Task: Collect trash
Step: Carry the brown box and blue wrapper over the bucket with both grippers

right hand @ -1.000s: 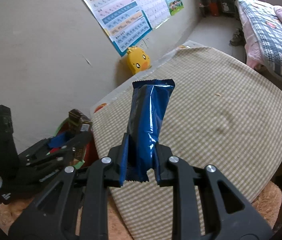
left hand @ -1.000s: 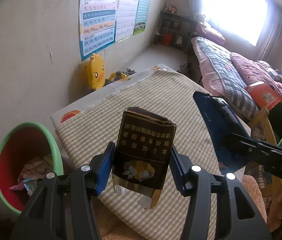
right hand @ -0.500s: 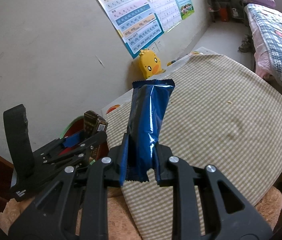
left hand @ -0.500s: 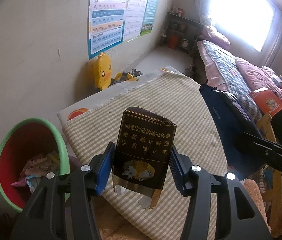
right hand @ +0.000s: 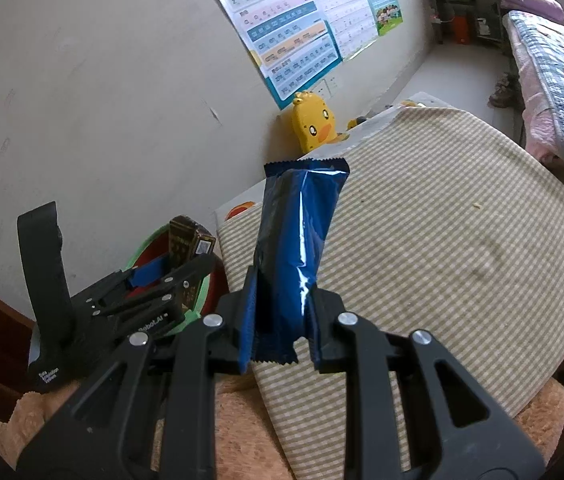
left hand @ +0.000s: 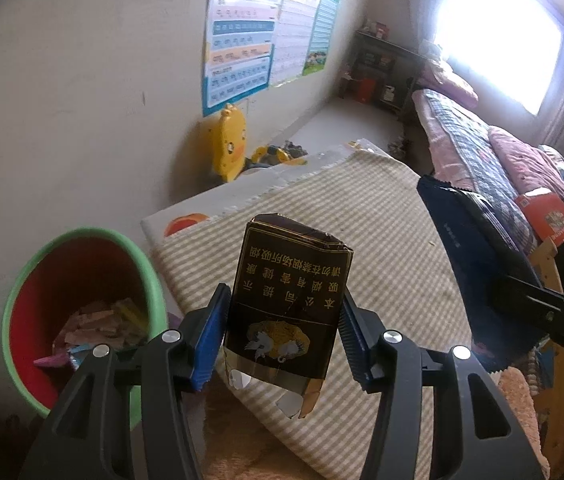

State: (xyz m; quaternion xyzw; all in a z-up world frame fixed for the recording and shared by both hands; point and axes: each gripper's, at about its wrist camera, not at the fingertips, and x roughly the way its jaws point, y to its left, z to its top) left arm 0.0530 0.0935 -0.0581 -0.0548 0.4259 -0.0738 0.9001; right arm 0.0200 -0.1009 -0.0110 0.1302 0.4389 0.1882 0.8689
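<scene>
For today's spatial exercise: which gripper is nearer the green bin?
Left. The left gripper, holding a black pack, is right beside the bin; the right gripper, holding a blue wrapper, is over the table.

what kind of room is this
Most likely a lived-in bedroom at home, perhaps a child's: a bed with quilts under a bright window, learning posters on the wall, a yellow duck toy.

Ahead of the gripper, a yellow duck toy (right hand: 314,126) leans against the wall under charts (left hand: 241,56). A bed (left hand: 478,152) with pink bedding lies farther right, below a bright window (left hand: 494,28).
</scene>
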